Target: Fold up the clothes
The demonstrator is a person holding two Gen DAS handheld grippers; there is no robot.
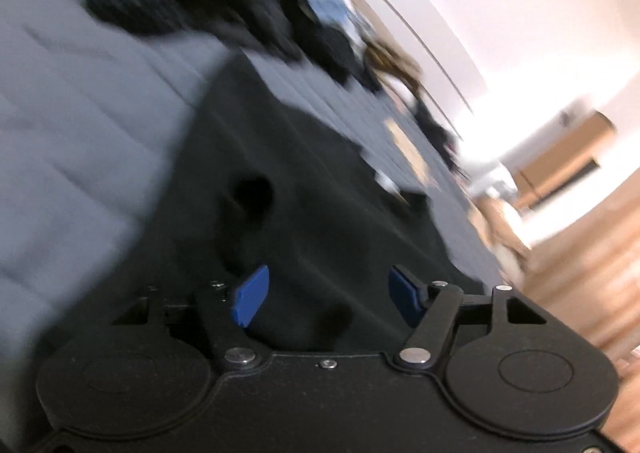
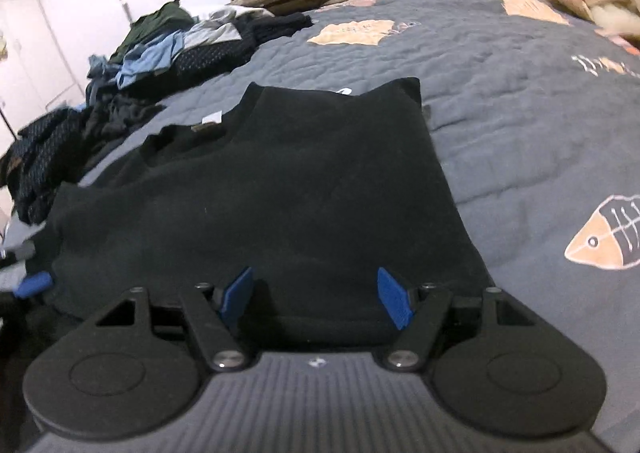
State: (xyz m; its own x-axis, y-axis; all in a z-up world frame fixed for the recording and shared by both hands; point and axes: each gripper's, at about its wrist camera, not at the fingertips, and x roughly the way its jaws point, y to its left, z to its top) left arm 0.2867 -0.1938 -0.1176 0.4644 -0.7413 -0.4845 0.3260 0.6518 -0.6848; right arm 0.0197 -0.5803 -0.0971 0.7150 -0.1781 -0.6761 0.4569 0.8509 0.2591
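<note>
One black shirt (image 2: pixel 288 181) lies flat on the bed (image 2: pixel 520 125), partly folded. Two grippers hover at its near edge, right (image 2: pixel 316 299) and left (image 1: pixel 324 295), both with jaws apart and empty. To fold neatly, pinch both near corners and lift together. The blurred left view probably shows the same shirt. One pile (image 2: pixel 160 49) waits behind.

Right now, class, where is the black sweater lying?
In the right wrist view the black sweater lies flat on the grey bedspread, just ahead of the open right gripper, with the clothes pile to its left.
</note>
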